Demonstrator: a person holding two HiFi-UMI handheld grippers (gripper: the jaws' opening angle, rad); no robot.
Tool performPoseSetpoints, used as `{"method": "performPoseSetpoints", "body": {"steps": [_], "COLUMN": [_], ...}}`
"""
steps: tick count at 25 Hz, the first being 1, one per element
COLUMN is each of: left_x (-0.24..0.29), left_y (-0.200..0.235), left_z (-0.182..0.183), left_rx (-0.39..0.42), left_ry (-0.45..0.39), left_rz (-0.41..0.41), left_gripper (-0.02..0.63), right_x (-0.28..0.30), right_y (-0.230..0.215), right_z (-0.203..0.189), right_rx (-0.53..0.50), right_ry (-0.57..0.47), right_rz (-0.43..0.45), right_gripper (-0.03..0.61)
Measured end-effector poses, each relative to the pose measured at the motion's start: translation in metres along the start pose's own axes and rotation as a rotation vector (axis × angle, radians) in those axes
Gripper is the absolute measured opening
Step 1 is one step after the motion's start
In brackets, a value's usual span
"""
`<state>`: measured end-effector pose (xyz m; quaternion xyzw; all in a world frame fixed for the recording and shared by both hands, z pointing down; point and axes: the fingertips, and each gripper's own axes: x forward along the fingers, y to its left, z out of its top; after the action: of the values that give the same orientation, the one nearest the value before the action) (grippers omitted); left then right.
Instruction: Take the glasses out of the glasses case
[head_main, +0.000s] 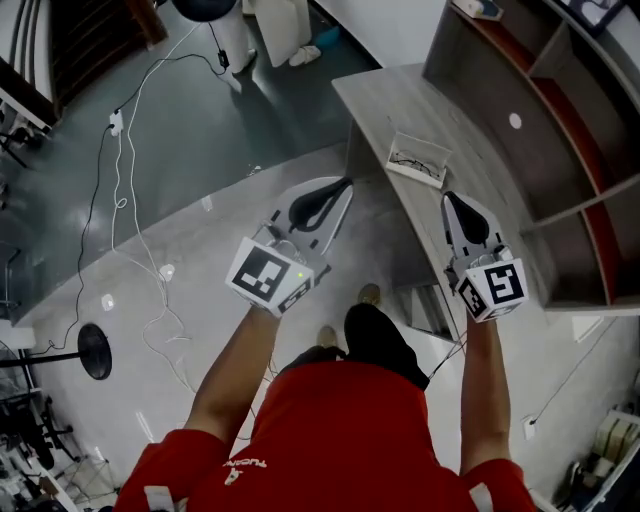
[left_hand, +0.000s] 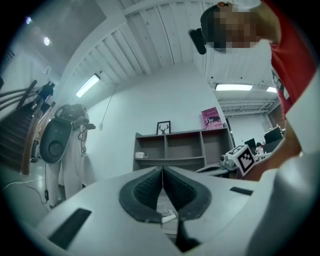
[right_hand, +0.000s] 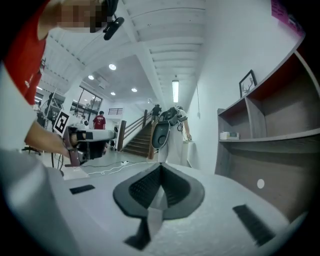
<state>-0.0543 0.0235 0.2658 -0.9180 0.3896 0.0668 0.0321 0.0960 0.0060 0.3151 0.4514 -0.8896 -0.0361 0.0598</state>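
An open white glasses case (head_main: 418, 160) lies on the grey desk (head_main: 400, 100), with dark-framed glasses lying in it. Both grippers hang in the air on the near side of the desk, apart from the case. In the head view my left gripper (head_main: 346, 184) points toward the desk's near left corner, its jaws closed together with nothing in them. My right gripper (head_main: 448, 197) hovers over the desk's front edge, just below and right of the case, also shut and empty. In each gripper view the dark pads meet at the tip: left gripper (left_hand: 162, 169), right gripper (right_hand: 160, 165).
A grey shelf unit (head_main: 570, 110) stands along the back of the desk. Cables and a power strip (head_main: 115, 122) trail over the floor at left, near a round black base (head_main: 95, 350). The person's feet (head_main: 368, 294) stand by the desk. Stairs (right_hand: 137, 137) rise further off.
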Motion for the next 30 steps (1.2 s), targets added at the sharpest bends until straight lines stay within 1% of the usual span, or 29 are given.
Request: {"method": "performPoseSetpoints", "body": {"steps": [6, 10, 16, 21, 25, 27, 30], "left_x": [0.051, 0.085, 0.134, 0.162, 0.175, 0.179, 0.181], "left_y": [0.043, 0.064, 0.089, 0.101, 0.110, 0.115, 0.122], "left_z": [-0.018, -0.029, -0.047, -0.056, -0.060, -0.064, -0.068], "left_rx": [0.017, 0.024, 0.010, 0.009, 0.000, -0.005, -0.012], "left_ry": [0.008, 0.018, 0.027, 0.024, 0.036, 0.047, 0.060], "left_rz": [0.037, 0.044, 0.064, 0.066, 0.043, 0.024, -0.003], "left_gripper": [0.011, 0.012, 0.012, 0.012, 0.012, 0.012, 0.012], "right_x": [0.054, 0.083, 0.118, 0.137, 0.147, 0.152, 0.159], "right_y": [-0.048, -0.078, -0.105, -0.114, -0.112, -0.109, -0.103], "right_z": [-0.029, -0.044, -0.081, -0.120, -0.151, -0.168, -0.189], "right_rx": [-0.036, -0.041, -0.064, -0.115, -0.159, -0.171, -0.213], "right_ry": [0.045, 0.067, 0.161, 0.286, 0.412, 0.480, 0.570], "right_rz": [0.022, 0.036, 0.113, 0.197, 0.266, 0.307, 0.354], "right_gripper": [0.005, 0.005, 0.006, 0.006, 0.008, 0.045, 0.049]}}
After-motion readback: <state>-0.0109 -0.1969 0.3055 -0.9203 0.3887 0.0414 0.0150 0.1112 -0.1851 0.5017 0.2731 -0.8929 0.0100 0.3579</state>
